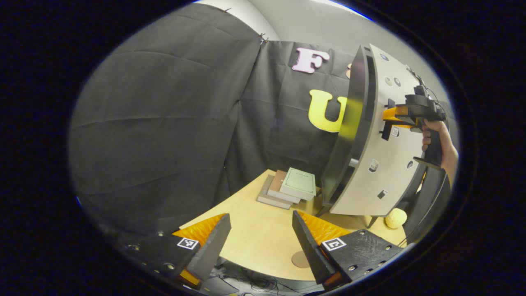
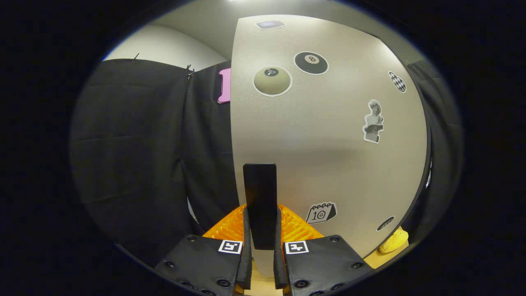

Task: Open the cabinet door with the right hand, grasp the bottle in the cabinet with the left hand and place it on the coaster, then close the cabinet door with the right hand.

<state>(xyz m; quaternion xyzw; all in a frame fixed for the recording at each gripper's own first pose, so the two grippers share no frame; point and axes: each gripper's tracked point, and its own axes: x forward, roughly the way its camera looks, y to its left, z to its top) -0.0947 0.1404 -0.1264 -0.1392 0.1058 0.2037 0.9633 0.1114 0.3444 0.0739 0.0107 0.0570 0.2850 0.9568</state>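
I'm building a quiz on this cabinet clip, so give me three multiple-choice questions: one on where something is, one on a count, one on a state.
1. Where do the books lie?
A. on the table left of the cabinet door
B. on top of the cabinet
C. on the floor

2. How many books are stacked?
A. one
B. three
C. six

3. What is the right claw doing?
A. hanging open
B. shut on the door handle
C. holding a book

Answers: 1 A, the stack rests on the tabletop beside the door. 2 B, three covers show. 3 B, both fingers press the handle's sides.
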